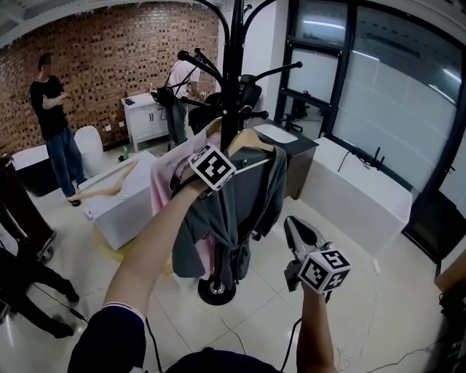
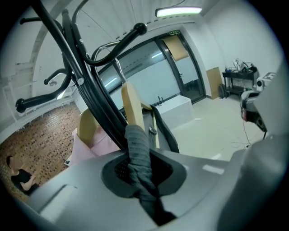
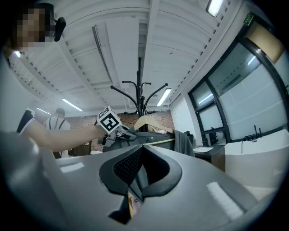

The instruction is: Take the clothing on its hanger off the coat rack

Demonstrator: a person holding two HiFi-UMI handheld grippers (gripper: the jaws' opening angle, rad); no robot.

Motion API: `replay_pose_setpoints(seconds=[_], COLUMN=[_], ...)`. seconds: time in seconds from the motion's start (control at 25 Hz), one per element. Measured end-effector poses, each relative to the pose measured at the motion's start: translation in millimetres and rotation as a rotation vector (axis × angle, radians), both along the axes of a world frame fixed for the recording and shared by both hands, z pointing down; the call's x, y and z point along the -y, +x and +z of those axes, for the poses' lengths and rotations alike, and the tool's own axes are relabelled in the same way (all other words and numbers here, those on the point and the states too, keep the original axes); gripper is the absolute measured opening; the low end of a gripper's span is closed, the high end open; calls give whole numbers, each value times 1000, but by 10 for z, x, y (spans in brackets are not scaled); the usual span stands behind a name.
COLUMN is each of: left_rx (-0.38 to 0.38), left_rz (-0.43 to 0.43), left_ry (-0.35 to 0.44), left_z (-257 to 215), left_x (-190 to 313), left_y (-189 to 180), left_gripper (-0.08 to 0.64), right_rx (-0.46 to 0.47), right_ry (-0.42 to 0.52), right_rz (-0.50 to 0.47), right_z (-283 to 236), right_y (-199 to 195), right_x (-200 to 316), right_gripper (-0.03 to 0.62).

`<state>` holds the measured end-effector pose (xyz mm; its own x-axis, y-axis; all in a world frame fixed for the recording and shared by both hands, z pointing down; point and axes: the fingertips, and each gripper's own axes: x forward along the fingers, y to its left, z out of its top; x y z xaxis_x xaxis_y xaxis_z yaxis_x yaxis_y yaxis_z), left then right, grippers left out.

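- Right gripper [image 1: 295, 227], near right: fingers closed, empty.
- Left gripper [image 2: 137, 149]: fingers clamped on grey cloth garment [image 1: 247, 197].
- Pale wooden hanger [image 1: 251, 138] apparently not yet off black metal coat rack [image 1: 231, 65]; lift-off outstanding.

You work in bright, even indoor light. In the head view, daylight comes through the frosted glass wall [image 1: 393, 95] on your right and gleams off the pale floor tiles [image 1: 240, 313]; the shadows at the foot of the coat rack [image 1: 231, 73] are faint and soft. In the left gripper view a ceiling light panel [image 2: 178, 11] burns out to white, and the grey clothing [image 2: 137, 149] close to the lens looks soft. In the right gripper view, strip lights [image 3: 165, 96] streak the ceiling and the rack stands as a dark silhouette. All three views bend straight lines near the edges and darken at the corners.
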<state>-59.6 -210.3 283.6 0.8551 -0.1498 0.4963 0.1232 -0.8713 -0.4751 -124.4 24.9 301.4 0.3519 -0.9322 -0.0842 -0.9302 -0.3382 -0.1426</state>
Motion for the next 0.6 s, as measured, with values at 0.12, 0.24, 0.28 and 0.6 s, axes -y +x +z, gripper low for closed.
replay_pose_setpoints(seconds=[0.12,0.24,0.28,0.6], left_rx=[-2,10,15,34], left_rz=[9,-11,-18,56], left_ry=[14,27,26,28], left_z=[-87,-137,-151,-50], left_x=[-29,-42,-51,-398], left_y=[35,13,14,289], left_gripper=[29,29,29,29], right_rx=[5,7,8,19], right_ry=[6,13,16,32], right_rz=[3,9,13,70], right_z=[26,37,29,9], right_y=[1,13,29,122], right_x=[-18,-66,-94,-396], right_gripper=[2,2,2,2])
